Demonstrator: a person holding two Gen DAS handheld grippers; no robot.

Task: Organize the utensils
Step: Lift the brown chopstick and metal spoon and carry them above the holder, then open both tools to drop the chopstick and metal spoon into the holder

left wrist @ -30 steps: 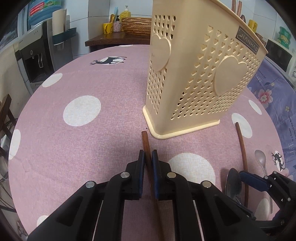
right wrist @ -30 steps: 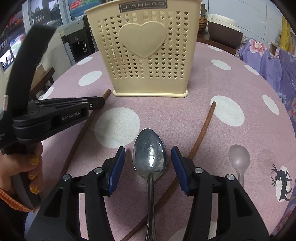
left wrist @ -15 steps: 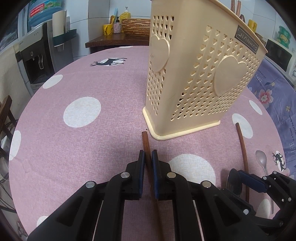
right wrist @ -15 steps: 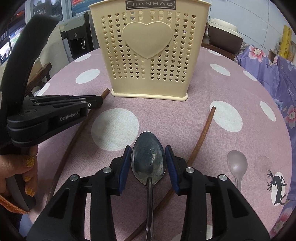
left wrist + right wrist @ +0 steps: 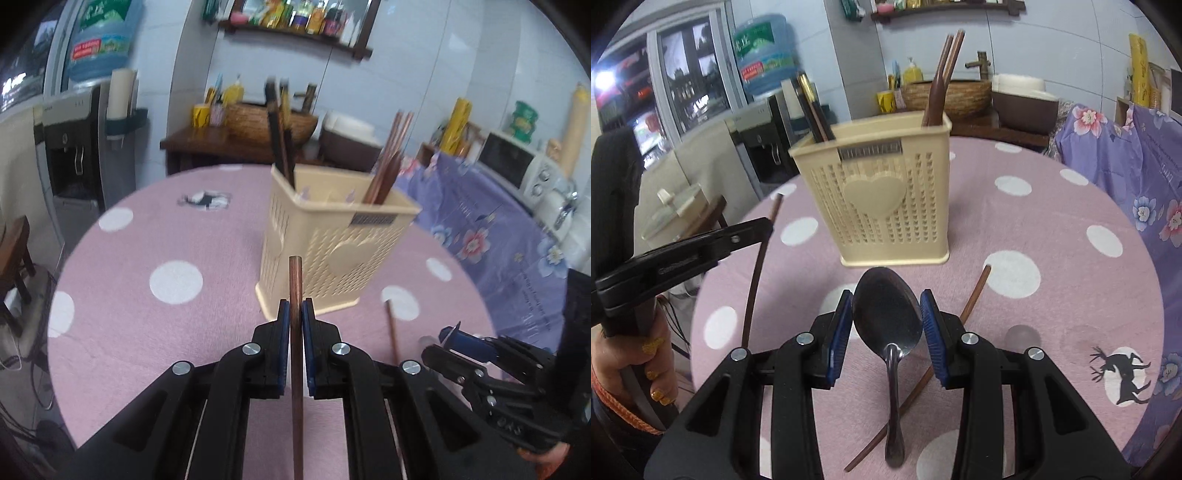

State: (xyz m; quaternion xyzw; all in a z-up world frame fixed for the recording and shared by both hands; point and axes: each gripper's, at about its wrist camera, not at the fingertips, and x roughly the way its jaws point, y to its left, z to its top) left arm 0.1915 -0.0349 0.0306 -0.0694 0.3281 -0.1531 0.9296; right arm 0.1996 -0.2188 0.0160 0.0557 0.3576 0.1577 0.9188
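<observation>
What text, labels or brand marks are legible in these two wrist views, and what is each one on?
Nothing reads clearly here.
Plate on the cream utensil basket: motion-blurred, unreadable.
Red label on the blue water bottle: characters too blurred.
Raised lettering on the left hand-held gripper: smeared.
Shelf bottles: labels too small.

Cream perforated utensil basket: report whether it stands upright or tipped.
Upright: the cream perforated utensil basket sits flat on the pink dotted tablecloth, rim uppermost.
</observation>
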